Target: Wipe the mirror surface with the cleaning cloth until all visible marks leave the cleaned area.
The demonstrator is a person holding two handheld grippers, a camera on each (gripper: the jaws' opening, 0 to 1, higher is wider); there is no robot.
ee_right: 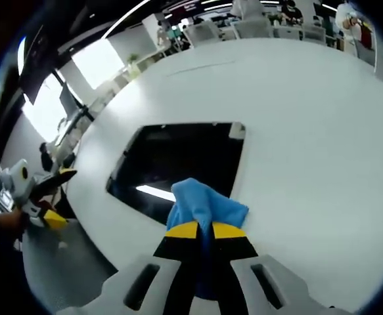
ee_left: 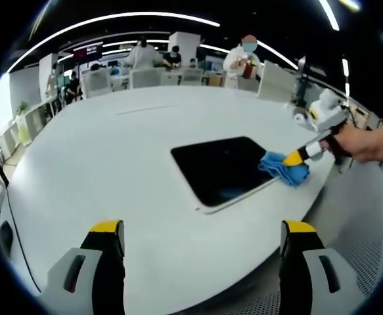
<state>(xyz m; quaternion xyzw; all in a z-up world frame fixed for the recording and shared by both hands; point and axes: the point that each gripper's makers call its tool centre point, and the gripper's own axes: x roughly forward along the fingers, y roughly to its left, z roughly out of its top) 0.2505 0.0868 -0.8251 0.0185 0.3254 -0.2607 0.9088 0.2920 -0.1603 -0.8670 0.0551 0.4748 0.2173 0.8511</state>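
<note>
Right gripper view has the right gripper (ee_right: 204, 231) clamped on a bunched blue cleaning cloth (ee_right: 204, 205), which sits right at the jaw tips on the near edge of the flat dark rectangular mirror with a pale frame (ee_right: 178, 161). It lies on a big white oval table (ee_right: 309, 118). In the left gripper view, the left gripper (ee_left: 203, 237) hangs back with jaws spread wide and nothing between them, mirror well ahead of it. My guess at the risk: nothing pins the mirror, so a hard push could slide it. The cloth could also slip out of that narrow pinch. No containers anywhere near either tool.
</note>
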